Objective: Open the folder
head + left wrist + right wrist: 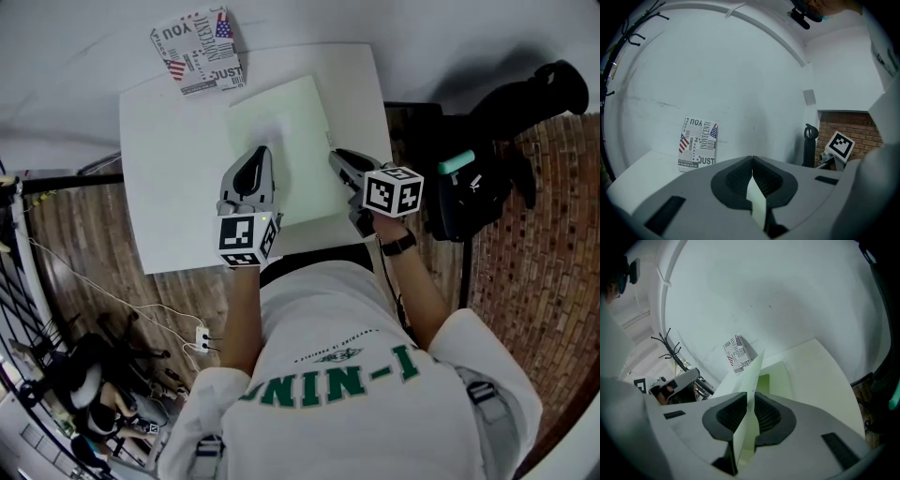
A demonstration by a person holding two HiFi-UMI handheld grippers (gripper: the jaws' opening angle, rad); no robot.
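A pale green folder (281, 122) lies on the white table (169, 169). My left gripper (258, 155) rests over its near left part. In the left gripper view the left gripper (752, 160) is shut, with a thin pale edge of the folder (757, 199) pinched between its pads. My right gripper (336, 156) is at the folder's right edge. In the right gripper view the right gripper (750, 395) is shut on the folder's cover sheet (751, 373), which stands lifted on edge above the lower leaf (764, 380).
A small box printed with words and flags (199, 52) stands at the table's far left corner. A black bag (487, 178) sits on the brick floor to the right. Cables and a power strip (202, 337) lie on the floor to the left.
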